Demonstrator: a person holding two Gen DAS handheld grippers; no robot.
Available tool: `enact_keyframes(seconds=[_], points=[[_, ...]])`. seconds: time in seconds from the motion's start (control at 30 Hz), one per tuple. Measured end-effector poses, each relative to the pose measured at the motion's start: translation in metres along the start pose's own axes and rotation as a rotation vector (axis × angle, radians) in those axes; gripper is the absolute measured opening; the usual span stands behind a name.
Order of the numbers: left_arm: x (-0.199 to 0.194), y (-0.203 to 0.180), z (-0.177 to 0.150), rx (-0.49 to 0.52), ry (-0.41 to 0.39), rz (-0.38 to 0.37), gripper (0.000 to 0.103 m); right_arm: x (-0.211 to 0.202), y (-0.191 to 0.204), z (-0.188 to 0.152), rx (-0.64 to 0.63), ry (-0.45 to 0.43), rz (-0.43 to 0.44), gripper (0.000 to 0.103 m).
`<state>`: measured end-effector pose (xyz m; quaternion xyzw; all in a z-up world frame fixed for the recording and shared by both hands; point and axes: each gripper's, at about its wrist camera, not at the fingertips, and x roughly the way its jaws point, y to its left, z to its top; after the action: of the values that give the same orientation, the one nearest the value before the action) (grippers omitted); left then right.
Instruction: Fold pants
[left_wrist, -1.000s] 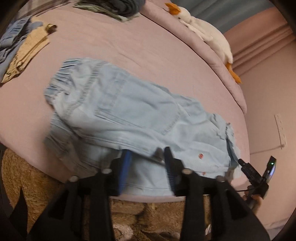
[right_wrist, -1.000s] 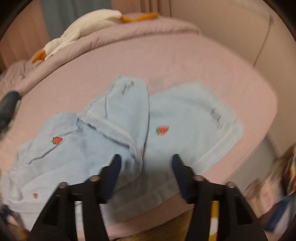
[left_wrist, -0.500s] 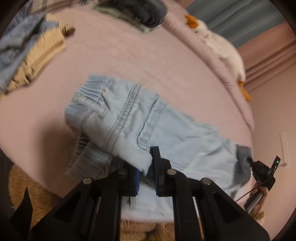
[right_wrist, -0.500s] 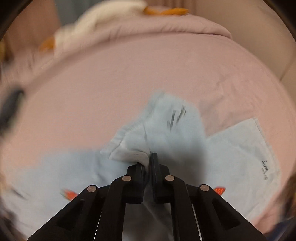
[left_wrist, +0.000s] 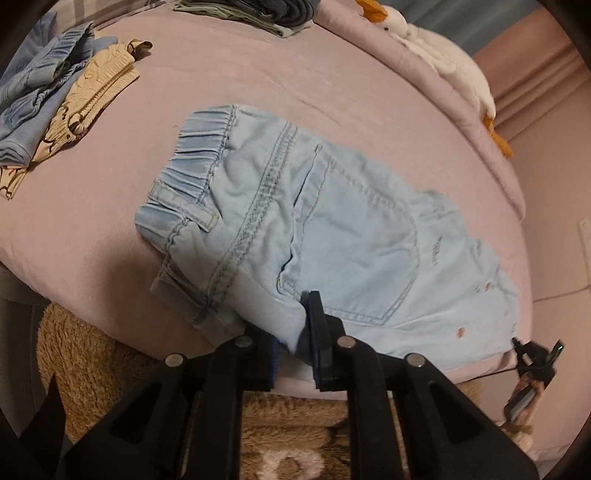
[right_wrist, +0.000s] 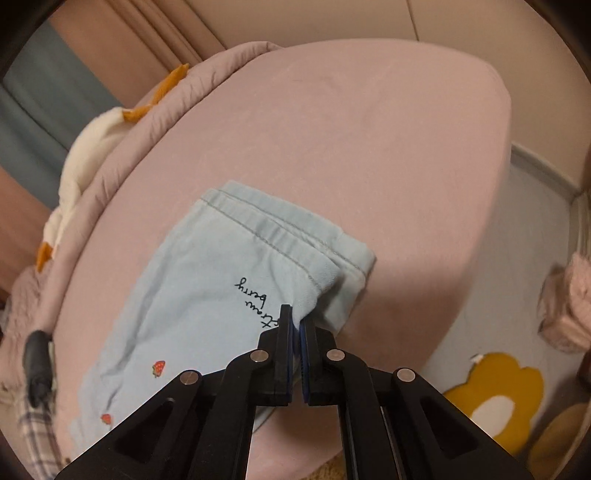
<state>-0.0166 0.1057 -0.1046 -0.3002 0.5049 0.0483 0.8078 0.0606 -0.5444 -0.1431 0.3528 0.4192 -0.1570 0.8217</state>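
Left gripper (left_wrist: 295, 332) clamps pants (left_wrist: 332, 236) waist edge; right gripper (right_wrist: 294, 325) pinches hem, pinched cloth hidden between pads.

One pair of light blue pants (left_wrist: 332, 229) lies on one pink bed (left_wrist: 258, 74). Two grippers show, left (left_wrist: 291, 332) and right (right_wrist: 295, 328). One white goose toy (left_wrist: 443, 62), three other clothing heaps (left_wrist: 48, 99), and one yellow flower mat (right_wrist: 495, 402).
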Motion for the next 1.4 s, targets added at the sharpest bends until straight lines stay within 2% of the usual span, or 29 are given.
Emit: enact_keyframes(seconds=[0.1,0.13,0.2,0.27,0.33,0.37,0.43,0.57,0.67,0.77,0.93,1.07,1.17,1.23,1.27,1.33,1.37,1.4], points=[[-0.015,-0.008,-0.001,0.042,-0.037,0.001,0.012,-0.021,0.021,0.002,-0.044,-0.061,0.022,0.004],[-0.016,-0.013,-0.002,0.079,-0.038,0.023,0.012,-0.027,0.027,0.004,-0.064,-0.079,0.029,0.004],[-0.009,-0.011,-0.008,0.086,-0.015,0.042,0.013,-0.03,0.032,0.003,-0.078,-0.091,0.027,0.004],[0.005,-0.004,-0.013,0.065,0.016,0.06,0.015,-0.021,0.025,0.001,-0.076,-0.074,-0.003,0.004],[0.01,0.001,-0.017,0.055,0.025,0.056,0.015,-0.003,0.008,-0.008,-0.058,-0.021,-0.075,0.004],[0.008,0.001,-0.016,0.057,0.018,0.052,0.017,0.006,-0.001,-0.01,-0.036,0.0,-0.057,0.004],[0.005,0.002,-0.013,0.051,0.021,0.042,0.019,0.002,-0.006,-0.01,-0.042,-0.016,-0.034,0.004],[-0.009,0.007,-0.009,0.014,0.01,0.054,0.025,-0.007,0.003,-0.005,-0.125,-0.001,-0.096,0.004],[-0.018,0.012,-0.012,0.007,-0.019,0.035,0.025,-0.01,0.009,0.0,-0.113,0.006,-0.076,0.005],[-0.013,0.015,-0.019,0.027,0.004,0.073,0.015,-0.016,-0.001,-0.013,-0.115,0.015,-0.066,0.005],[-0.008,0.013,-0.023,0.014,0.007,0.093,0.015,-0.021,-0.006,-0.015,-0.05,-0.026,-0.053,0.002],[0.005,0.015,-0.025,0.036,0.025,0.142,0.018,-0.008,-0.002,-0.019,-0.087,0.001,-0.118,0.002],[0.003,0.019,-0.025,0.014,0.021,0.118,0.019,0.003,-0.003,-0.02,-0.085,0.019,-0.139,0.002],[-0.004,0.02,-0.023,0.022,0.029,0.09,0.019,-0.003,0.005,-0.018,-0.102,0.038,-0.195,0.002],[-0.01,0.02,-0.021,0.027,0.034,0.079,0.021,-0.008,0.012,-0.018,-0.127,0.053,-0.219,0.006],[-0.029,0.017,-0.014,0.043,0.015,0.06,0.028,-0.027,0.033,-0.02,-0.19,0.026,-0.208,0.015],[-0.037,0.015,-0.01,0.053,-0.017,0.053,0.039,-0.037,0.047,-0.023,-0.226,0.011,-0.183,0.028],[-0.046,0.014,-0.007,0.063,-0.056,0.049,0.055,-0.048,0.065,-0.027,-0.273,0.009,-0.151,0.045]])
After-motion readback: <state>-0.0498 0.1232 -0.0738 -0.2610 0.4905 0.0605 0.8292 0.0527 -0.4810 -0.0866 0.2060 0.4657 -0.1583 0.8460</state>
